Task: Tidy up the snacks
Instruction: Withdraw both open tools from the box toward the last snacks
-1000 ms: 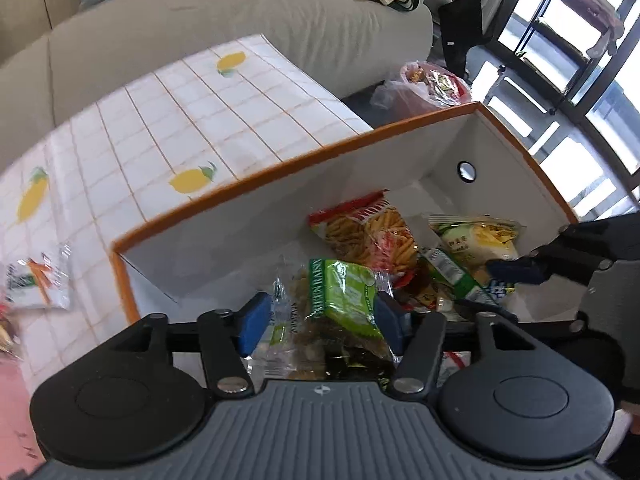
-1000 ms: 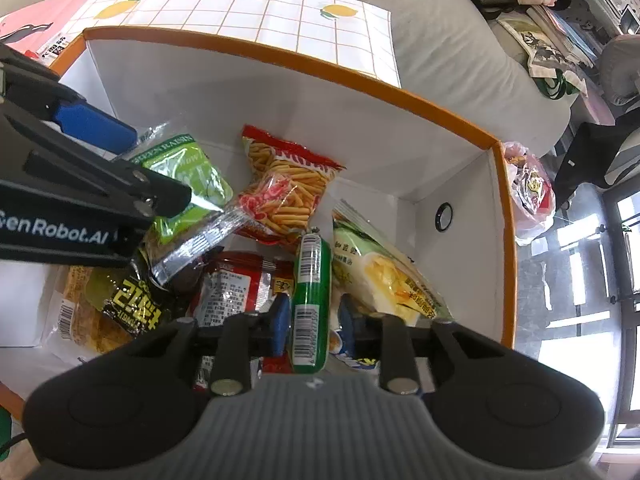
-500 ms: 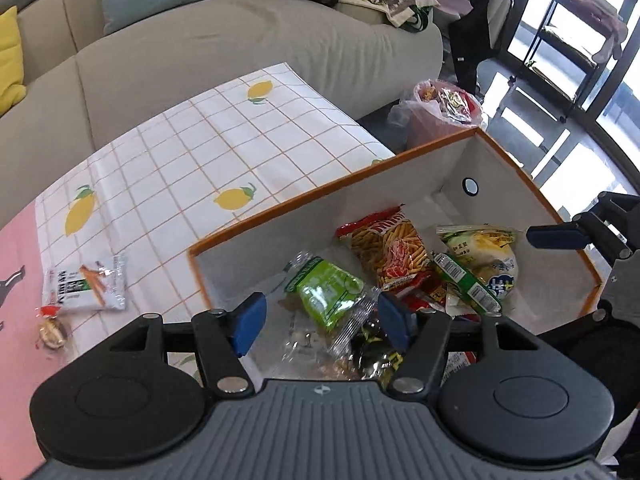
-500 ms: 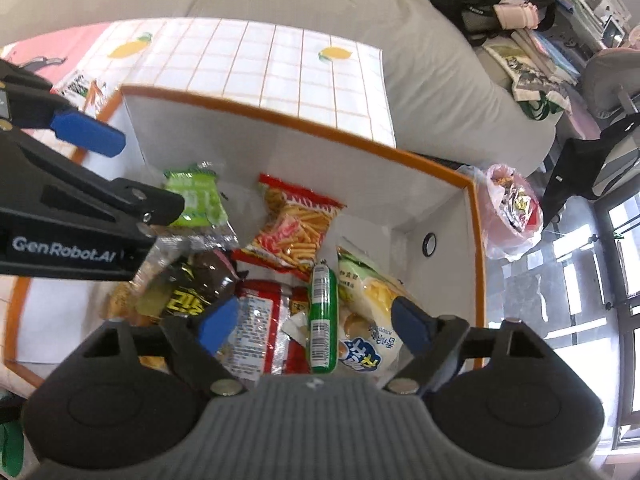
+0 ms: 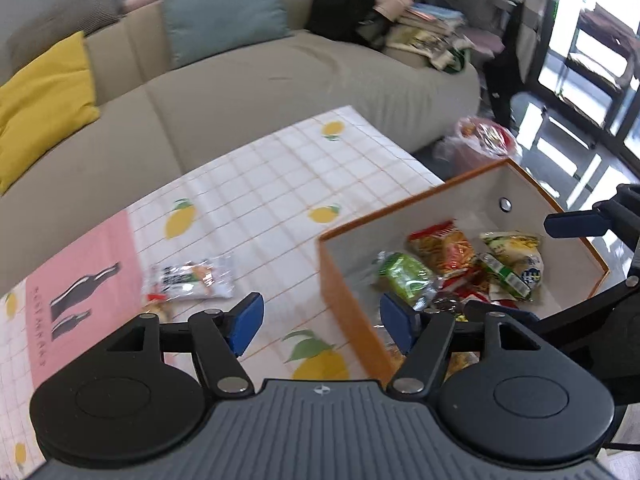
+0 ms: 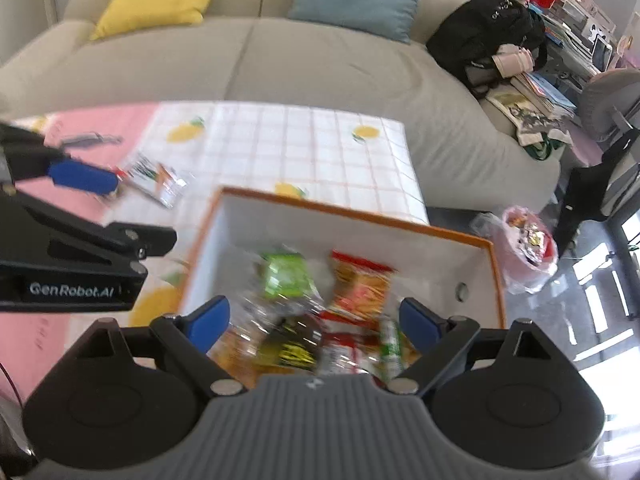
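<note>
An orange-rimmed white box [image 5: 348, 280] [image 6: 352, 216] stands on the lemon-print tablecloth and holds several snack packs: a green raisin pack [image 5: 404, 276] [image 6: 286, 274], a red chip bag [image 5: 444, 246] [image 6: 362, 284], a yellow bag [image 5: 516, 248] and a green stick pack [image 5: 506, 276]. My left gripper [image 5: 322, 322] is open and empty, raised over the box's left edge. My right gripper [image 6: 314, 320] is open and empty above the box. A clear snack pack [image 5: 190, 278] [image 6: 156, 180] lies on the cloth left of the box.
A beige sofa [image 5: 280, 80] with yellow [image 5: 44, 96] and teal cushions [image 5: 220, 8] runs behind the table. A pink mat [image 5: 76, 280] covers the table's left part. A bag of trash [image 5: 480, 138] [image 6: 528, 248] sits on the floor right of the table.
Both grippers let go of their packs in the box, opened and rose up out of it. The left one swung left toward the table.
</note>
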`<control>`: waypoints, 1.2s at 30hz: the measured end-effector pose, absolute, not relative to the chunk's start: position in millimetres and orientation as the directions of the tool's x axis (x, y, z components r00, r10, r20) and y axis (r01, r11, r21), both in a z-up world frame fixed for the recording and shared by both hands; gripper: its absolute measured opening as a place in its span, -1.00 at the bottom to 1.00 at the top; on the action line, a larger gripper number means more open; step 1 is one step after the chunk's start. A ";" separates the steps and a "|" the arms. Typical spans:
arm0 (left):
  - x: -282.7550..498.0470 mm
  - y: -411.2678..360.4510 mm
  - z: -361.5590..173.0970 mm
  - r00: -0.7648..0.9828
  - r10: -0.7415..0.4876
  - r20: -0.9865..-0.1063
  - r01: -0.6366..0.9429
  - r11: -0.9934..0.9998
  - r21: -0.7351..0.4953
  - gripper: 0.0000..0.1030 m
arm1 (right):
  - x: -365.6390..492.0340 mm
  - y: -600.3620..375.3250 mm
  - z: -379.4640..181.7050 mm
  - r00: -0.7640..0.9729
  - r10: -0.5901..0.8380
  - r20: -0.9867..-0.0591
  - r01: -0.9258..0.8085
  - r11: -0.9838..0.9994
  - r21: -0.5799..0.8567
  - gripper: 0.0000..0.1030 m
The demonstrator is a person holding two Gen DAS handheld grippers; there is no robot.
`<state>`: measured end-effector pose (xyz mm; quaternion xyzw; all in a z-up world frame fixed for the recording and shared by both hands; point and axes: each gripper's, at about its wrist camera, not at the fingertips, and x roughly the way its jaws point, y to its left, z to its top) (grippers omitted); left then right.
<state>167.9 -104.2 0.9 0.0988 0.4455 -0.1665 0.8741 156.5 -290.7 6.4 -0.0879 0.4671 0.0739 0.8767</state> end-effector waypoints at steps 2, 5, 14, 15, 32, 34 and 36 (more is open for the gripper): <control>165.8 -87.6 3.7 0.555 -0.210 -0.805 0.357 0.934 0.002 0.57 | 154.7 -278.6 8.6 0.568 0.065 -0.821 -0.212 0.975 -0.070 0.75; 165.0 -60.8 4.9 0.562 -0.207 -0.801 0.323 0.946 -0.018 0.57 | 152.5 -259.6 9.7 0.594 0.102 -0.798 -0.211 0.977 -0.032 0.75; 171.8 22.2 -11.3 0.596 -0.212 -0.774 0.213 0.972 -0.102 0.57 | 162.3 -197.0 -4.3 0.609 0.220 -0.762 -0.275 0.960 0.058 0.75; 174.3 30.6 -15.1 0.600 -0.211 -0.772 0.201 0.973 -0.110 0.57 | 165.9 -189.7 -7.7 0.604 0.234 -0.762 -0.288 0.955 0.066 0.74; 228.9 98.0 -82.9 0.572 -0.273 -0.773 0.139 0.961 -0.237 0.47 | 252.7 -132.7 -72.2 0.536 0.221 -0.815 -0.340 0.940 0.032 0.40; 237.9 97.1 -88.4 0.568 -0.276 -0.775 0.141 0.961 -0.239 0.47 | 262.8 -130.9 -77.9 0.531 0.218 -0.819 -0.343 0.939 0.028 0.40; 247.3 94.0 -93.0 0.567 -0.273 -0.777 0.153 0.962 -0.226 0.47 | 273.2 -127.7 -83.7 0.529 0.216 -0.821 -0.351 0.936 0.020 0.40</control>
